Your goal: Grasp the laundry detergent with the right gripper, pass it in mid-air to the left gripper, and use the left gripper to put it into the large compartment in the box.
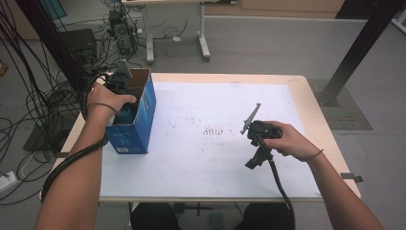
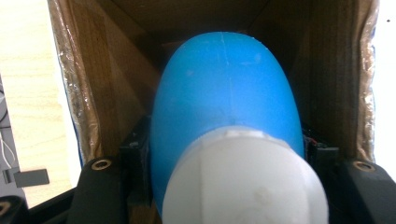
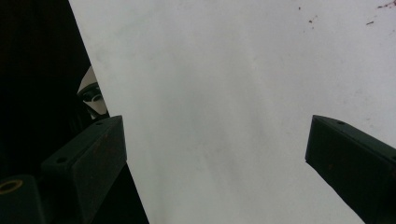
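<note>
- While the left gripper [image 1: 125, 98] sits inside the blue cardboard box [image 1: 139, 125] at the left of the high view, its jaws are clamped on a blue bottle [image 2: 224, 93] with a white cap [image 2: 245, 182].
- That bottle (seen in the left gripper view) points down into the box's brown interior.
- At centre right, the right gripper [image 1: 253, 160] rests over the white table [image 1: 201, 158], jaws spread apart with nothing between them.

Black tools [image 1: 259, 139] with brass-ringed screw holes (thick black cables trailing); thin bands on both wrists.
</note>
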`<state>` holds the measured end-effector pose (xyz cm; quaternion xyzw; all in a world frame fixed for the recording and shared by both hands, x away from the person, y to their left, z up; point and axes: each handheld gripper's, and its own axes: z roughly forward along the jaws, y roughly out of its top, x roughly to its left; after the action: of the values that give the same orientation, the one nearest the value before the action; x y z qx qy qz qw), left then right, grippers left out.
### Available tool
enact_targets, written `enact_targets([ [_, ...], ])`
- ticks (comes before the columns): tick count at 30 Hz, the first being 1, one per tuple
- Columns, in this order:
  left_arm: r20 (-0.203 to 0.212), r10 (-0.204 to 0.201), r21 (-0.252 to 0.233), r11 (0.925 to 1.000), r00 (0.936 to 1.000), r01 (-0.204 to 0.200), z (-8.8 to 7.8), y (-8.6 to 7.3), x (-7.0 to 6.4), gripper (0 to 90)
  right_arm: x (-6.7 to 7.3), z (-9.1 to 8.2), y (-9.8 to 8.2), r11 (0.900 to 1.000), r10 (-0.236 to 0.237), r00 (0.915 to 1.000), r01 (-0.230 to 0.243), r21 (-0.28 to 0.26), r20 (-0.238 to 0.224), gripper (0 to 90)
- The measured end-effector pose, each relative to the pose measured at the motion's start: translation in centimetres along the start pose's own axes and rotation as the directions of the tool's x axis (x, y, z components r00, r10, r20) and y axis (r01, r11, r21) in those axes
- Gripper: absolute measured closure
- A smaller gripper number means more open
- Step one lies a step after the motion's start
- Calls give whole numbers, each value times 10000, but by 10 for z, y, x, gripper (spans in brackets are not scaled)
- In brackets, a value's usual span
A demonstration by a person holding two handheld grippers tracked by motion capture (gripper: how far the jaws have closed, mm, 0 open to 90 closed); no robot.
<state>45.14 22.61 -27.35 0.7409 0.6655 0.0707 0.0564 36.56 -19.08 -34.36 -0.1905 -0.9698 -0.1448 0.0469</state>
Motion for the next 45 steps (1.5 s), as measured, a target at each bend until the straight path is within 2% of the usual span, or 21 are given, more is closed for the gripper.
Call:
enact_targets([
  [30, 108, -59, -54, 10000, 9999, 60, 1, -1, 3, 371, 1, -1, 0, 10000, 22, 10000, -22, -51, -23, 54],
  [37, 97, -21, 72, 10000, 10000, 20, 2, -1, 4, 327, 1, 0, 1, 10000, 2, 10000, -2, -26, -36, 54],
  [45, 145, -82, 35, 10000, 9999, 81, -5, 0, 4, 320, 1, 0, 2, 10000, -25, 10000, 25, -13, -4, 54],
])
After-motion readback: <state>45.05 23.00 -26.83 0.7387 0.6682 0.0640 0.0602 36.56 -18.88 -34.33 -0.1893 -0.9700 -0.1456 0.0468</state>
